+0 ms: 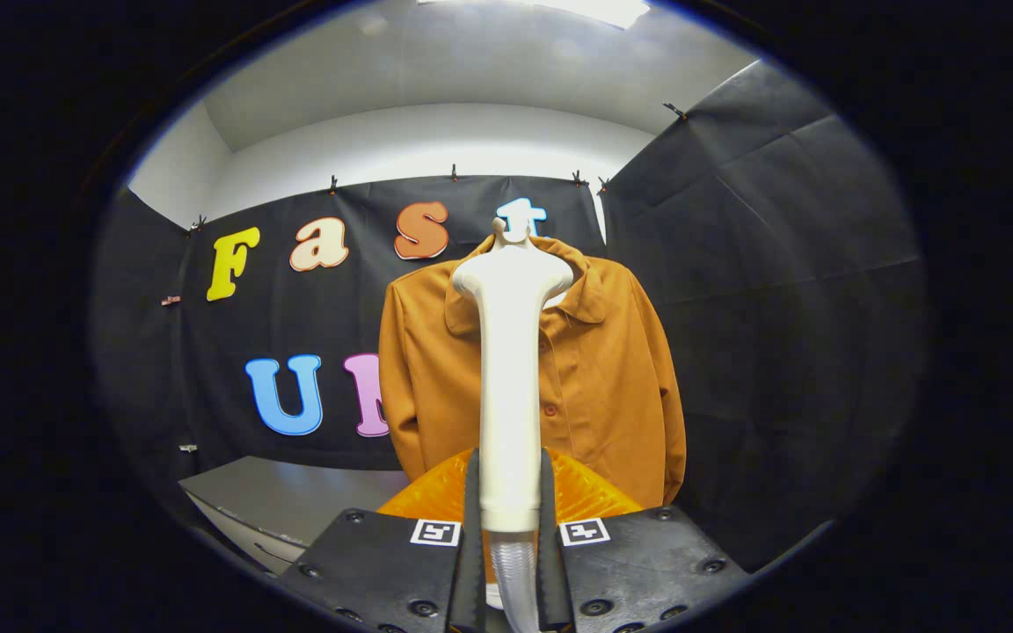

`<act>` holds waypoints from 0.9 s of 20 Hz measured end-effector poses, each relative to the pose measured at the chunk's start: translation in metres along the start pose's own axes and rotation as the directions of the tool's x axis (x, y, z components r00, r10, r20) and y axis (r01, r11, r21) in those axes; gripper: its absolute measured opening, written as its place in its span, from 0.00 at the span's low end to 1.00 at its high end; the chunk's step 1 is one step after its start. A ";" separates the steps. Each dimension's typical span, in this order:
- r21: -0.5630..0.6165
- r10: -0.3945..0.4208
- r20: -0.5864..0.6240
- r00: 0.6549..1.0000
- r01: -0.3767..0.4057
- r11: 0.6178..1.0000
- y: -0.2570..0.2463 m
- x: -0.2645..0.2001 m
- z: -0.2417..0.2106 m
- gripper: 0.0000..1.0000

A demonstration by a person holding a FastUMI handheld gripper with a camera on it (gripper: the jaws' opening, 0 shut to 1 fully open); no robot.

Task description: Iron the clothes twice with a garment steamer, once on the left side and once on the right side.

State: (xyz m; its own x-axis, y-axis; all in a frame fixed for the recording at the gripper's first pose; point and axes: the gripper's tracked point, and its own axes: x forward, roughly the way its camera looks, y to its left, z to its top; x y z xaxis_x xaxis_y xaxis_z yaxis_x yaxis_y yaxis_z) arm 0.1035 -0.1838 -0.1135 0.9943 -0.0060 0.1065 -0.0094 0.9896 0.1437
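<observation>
Gripper [509, 492] upright, both fingers [471, 519] clamped on steamer handle [509, 396], 1 each side, pointing fwd.

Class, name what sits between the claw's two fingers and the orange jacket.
The white garment steamer, gripped by the claw, rises in front of the jacket; gripper view.

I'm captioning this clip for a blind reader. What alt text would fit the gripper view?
The gripper is shut on the handle of a white garment steamer, held upright with its head in front of the collar of an orange-brown jacket hanging against the booth's black cloth wall. A grey table corner sits below left.
</observation>
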 end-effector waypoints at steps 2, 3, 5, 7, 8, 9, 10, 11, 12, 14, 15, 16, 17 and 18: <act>-0.002 -0.002 0.028 1.000 0.002 1.000 -0.009 0.006 0.013 0.26; -0.002 -0.002 0.038 0.999 0.002 1.000 -0.014 0.009 0.017 0.26; -0.014 -0.009 0.049 0.999 0.009 1.000 -0.027 0.017 0.018 0.26; -0.020 -0.016 0.040 0.999 0.017 1.000 -0.041 0.027 0.014 0.26; -0.019 -0.024 0.035 0.999 0.025 1.000 -0.049 0.033 0.010 0.26; -0.015 -0.034 0.028 0.999 0.035 0.999 -0.057 0.038 0.005 0.26; -0.010 -0.044 0.018 0.999 0.044 0.999 -0.066 0.043 0.000 0.26; 0.000 -0.052 0.010 0.999 0.052 0.999 -0.073 0.047 -0.005 0.26; 0.012 -0.060 -0.001 0.998 0.060 0.998 -0.080 0.051 -0.012 0.26; 0.029 -0.074 -0.022 0.997 0.075 0.997 -0.092 0.060 -0.026 0.26; 0.040 -0.077 -0.033 0.996 0.078 0.996 -0.097 0.064 -0.031 0.26; 0.051 -0.077 -0.042 0.996 0.079 0.996 -0.099 0.068 -0.037 0.26; 0.058 -0.074 -0.049 0.996 0.077 0.995 -0.100 0.071 -0.042 0.26; 0.065 -0.068 -0.058 0.996 0.072 0.995 -0.099 0.075 -0.047 0.26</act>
State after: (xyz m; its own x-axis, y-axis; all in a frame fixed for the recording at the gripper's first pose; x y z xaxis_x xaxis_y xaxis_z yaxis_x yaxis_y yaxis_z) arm 0.1836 -0.2757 -0.1663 0.9971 -0.0652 0.0394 0.0553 0.9751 0.2149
